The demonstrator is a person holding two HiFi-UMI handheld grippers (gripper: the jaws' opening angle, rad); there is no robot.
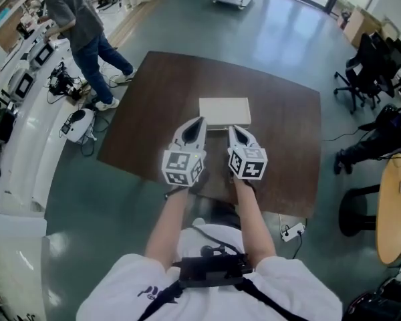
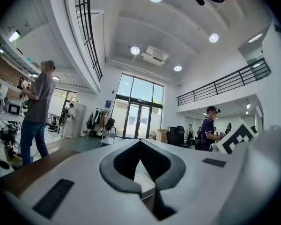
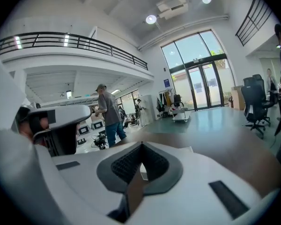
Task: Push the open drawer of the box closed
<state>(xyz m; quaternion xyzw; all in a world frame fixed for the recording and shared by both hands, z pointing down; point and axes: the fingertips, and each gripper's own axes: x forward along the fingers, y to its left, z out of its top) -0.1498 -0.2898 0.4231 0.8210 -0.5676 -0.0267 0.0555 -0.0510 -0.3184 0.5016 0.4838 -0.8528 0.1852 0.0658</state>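
Note:
A flat white box (image 1: 224, 111) lies on the dark brown table (image 1: 154, 112), a little beyond the table's middle. Whether its drawer stands out I cannot tell; only a thin pale strip shows along its near edge. My left gripper (image 1: 200, 121) is shut, and its tip is at the box's near left edge. My right gripper (image 1: 231, 130) is also shut, just before the near edge. In the left gripper view the fingers (image 2: 126, 182) meet at the tip, with the white box (image 2: 143, 182) glimpsed behind them. In the right gripper view the jaws are together and hold nothing.
A person in a grey shirt (image 1: 73, 15) stands at a white counter (image 1: 27, 99) with equipment at the far left. Office chairs (image 1: 371, 65) and a round wooden table (image 1: 395, 206) are at the right. A power strip (image 1: 293, 231) lies on the floor.

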